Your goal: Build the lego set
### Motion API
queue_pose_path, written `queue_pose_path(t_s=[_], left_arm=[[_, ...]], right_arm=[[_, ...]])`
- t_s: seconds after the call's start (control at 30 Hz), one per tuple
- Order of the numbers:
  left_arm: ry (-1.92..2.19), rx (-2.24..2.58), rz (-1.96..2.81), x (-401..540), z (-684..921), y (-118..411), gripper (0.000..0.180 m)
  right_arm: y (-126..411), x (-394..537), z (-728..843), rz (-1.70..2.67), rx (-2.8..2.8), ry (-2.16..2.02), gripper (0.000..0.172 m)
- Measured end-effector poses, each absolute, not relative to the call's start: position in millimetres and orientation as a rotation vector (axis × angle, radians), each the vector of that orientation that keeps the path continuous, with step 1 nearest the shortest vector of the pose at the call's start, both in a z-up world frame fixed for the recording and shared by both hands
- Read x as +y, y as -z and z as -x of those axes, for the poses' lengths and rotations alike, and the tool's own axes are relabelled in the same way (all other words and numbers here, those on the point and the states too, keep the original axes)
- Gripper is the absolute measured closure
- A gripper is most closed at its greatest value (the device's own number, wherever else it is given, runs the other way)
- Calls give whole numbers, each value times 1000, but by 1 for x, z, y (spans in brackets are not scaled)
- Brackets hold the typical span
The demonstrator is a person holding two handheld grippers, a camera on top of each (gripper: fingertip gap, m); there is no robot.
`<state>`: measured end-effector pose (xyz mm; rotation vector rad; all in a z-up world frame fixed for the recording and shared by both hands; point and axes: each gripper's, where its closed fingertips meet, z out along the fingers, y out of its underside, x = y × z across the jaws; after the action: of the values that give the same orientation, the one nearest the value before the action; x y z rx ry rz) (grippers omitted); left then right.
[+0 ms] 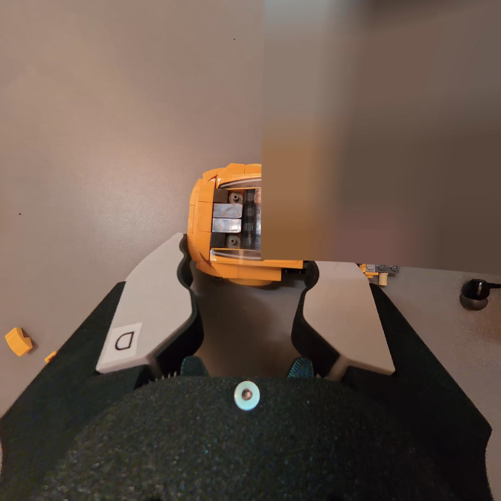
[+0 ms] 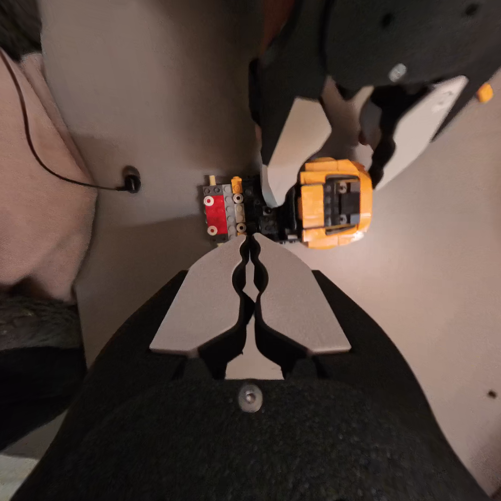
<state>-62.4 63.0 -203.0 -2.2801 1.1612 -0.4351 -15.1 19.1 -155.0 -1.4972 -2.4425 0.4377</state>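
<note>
While a lettered sticker [image 1: 125,340] marks one fingers' shell, the toy car [image 1: 230,225] (orange) sits ahead.

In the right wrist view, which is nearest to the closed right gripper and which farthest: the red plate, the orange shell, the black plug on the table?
From the right gripper:
1. Red plate, just ahead, left.
2. Orange shell, ahead, right.
3. Black plug, far left.
</note>
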Motion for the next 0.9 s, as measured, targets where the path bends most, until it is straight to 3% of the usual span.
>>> queue_pose_path(t_s=[0.1,0.2,0.33,0.9], left_arm=[[419,1135,2301,64,62,203,99],[395,1084,2331,64,62,203,98],[369,1028,2359,64,62,203,98],[363,1020,2357,65,61,203,98]], right_arm=[[161,23,3,1672,-2262,-483,172],[172,22,-1,1890,-1992,-621,151],[176,28,-2,1976,-1756,-686,165],[181,30,-2,1976,-1865,-584,167]])
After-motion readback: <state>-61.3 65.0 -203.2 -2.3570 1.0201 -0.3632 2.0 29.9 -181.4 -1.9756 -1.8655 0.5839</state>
